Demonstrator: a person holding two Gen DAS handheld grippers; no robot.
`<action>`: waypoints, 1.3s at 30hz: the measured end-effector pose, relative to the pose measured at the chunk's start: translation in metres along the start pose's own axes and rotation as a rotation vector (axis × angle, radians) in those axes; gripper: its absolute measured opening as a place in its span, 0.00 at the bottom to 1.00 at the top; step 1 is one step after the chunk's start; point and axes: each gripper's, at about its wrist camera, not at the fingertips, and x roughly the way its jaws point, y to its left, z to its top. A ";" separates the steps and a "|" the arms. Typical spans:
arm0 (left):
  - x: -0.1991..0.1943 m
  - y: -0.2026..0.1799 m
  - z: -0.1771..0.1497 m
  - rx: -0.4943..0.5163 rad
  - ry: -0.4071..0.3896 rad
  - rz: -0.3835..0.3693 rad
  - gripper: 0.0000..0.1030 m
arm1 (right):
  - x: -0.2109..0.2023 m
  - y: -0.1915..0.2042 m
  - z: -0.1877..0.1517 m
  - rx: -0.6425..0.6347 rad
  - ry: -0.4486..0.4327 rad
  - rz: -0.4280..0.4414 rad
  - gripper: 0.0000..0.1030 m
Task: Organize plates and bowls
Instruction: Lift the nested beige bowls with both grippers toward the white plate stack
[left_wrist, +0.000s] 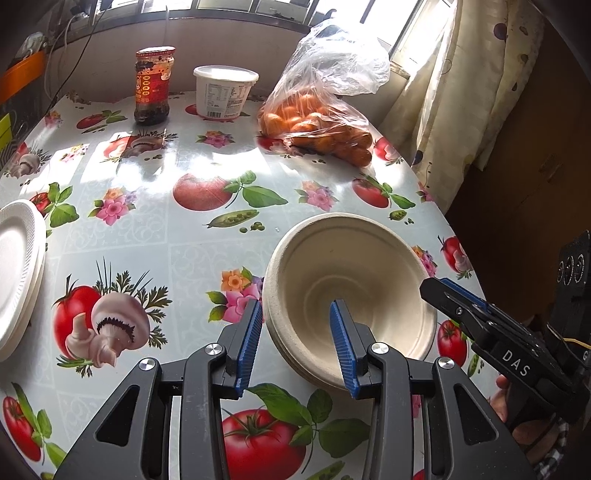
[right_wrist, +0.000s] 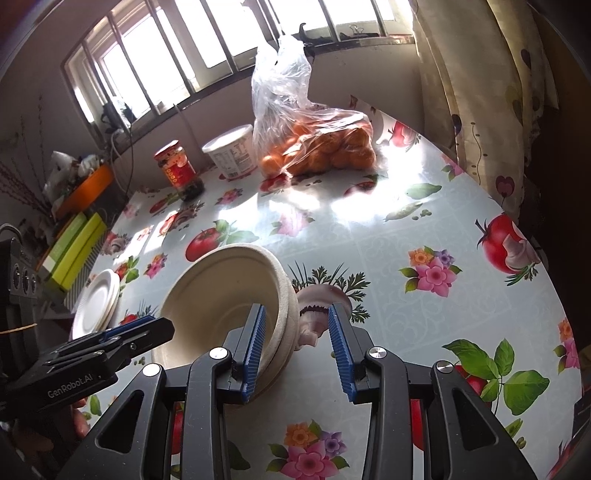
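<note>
A stack of beige paper bowls (left_wrist: 351, 273) sits on the table near its right edge; it also shows in the right wrist view (right_wrist: 229, 280). My left gripper (left_wrist: 295, 314) is open, its jaws straddling the stack's near-left rim. My right gripper (right_wrist: 295, 317) is open, its jaws straddling the stack's right rim; it also shows at the right of the left wrist view (left_wrist: 436, 288). A stack of white plates (left_wrist: 14, 266) lies at the table's left edge, also seen in the right wrist view (right_wrist: 96, 299).
A floral tablecloth covers the table (left_wrist: 184, 236). At the back stand a sauce jar (left_wrist: 153, 85), a white tub (left_wrist: 225, 90) and a plastic bag of oranges (left_wrist: 321, 122). A curtain (left_wrist: 472, 92) hangs right. Green boxes (right_wrist: 74, 251) lie beyond the left edge.
</note>
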 end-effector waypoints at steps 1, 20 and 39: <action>0.001 0.000 0.000 -0.002 0.001 -0.001 0.38 | 0.001 0.000 0.000 0.001 0.006 0.006 0.34; 0.013 0.008 -0.004 -0.061 0.026 -0.037 0.39 | 0.012 0.002 -0.005 0.017 0.045 0.033 0.34; 0.010 0.010 -0.003 -0.071 0.013 -0.014 0.27 | 0.014 0.005 -0.006 0.012 0.052 0.043 0.21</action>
